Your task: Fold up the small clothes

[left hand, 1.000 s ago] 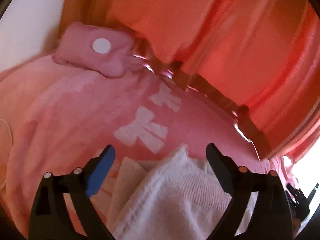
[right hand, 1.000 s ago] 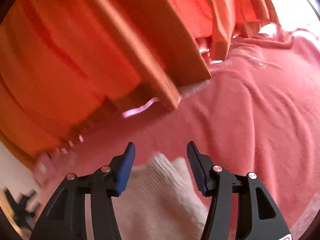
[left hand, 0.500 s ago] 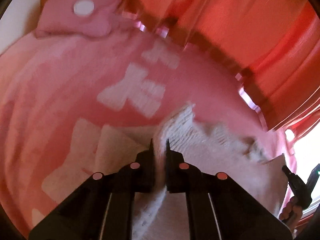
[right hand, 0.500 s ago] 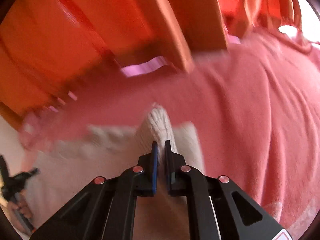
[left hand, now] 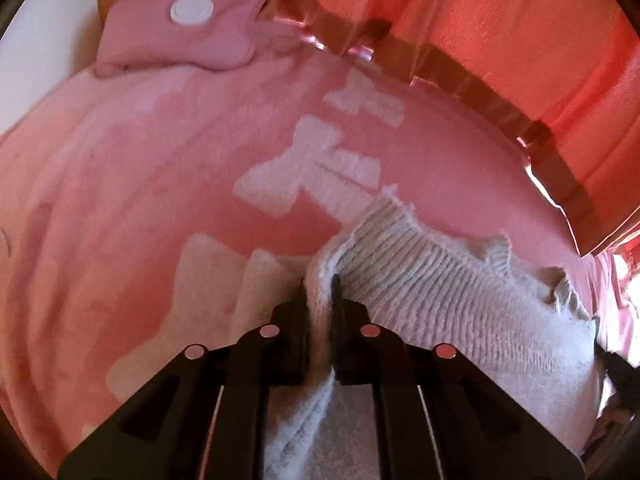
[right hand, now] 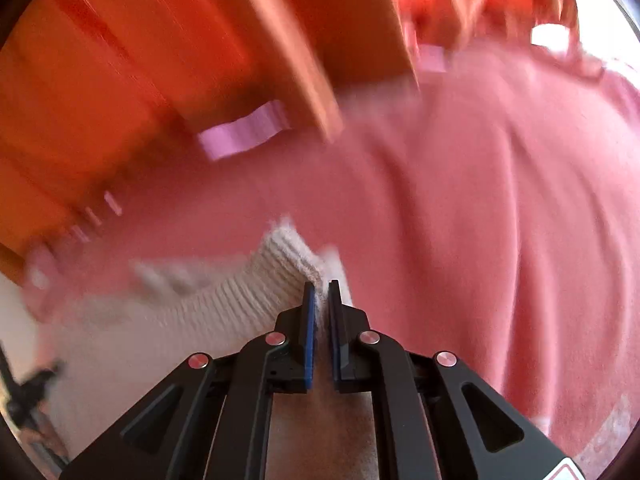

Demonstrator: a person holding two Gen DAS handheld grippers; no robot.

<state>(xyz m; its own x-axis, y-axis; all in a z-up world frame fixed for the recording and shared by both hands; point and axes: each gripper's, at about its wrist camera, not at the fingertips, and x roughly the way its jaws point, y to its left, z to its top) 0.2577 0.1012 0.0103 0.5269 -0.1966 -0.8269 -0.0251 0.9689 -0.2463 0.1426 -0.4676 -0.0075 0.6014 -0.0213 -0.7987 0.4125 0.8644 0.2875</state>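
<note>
Left wrist view: the left gripper (left hand: 319, 280) pinches a corner of a cream ribbed knit garment (left hand: 432, 300) lying near on a pink blanket (left hand: 120, 200) with pale bow prints, a pink cushion (left hand: 180, 36) at its far left edge before orange curtains (left hand: 520, 40). Right wrist view, blurred: the right gripper (right hand: 319, 286) clamps the knit's ribbed corner (right hand: 288, 260), pink blanket (right hand: 480, 200) stretching right, orange curtains (right hand: 100, 80) beyond.

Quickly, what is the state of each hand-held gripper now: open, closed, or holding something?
Left hand-held gripper: closed, pinching the ribbed edge of the white knit garment.
Right hand-held gripper: closed, pinching the same garment's other ribbed corner.
</note>
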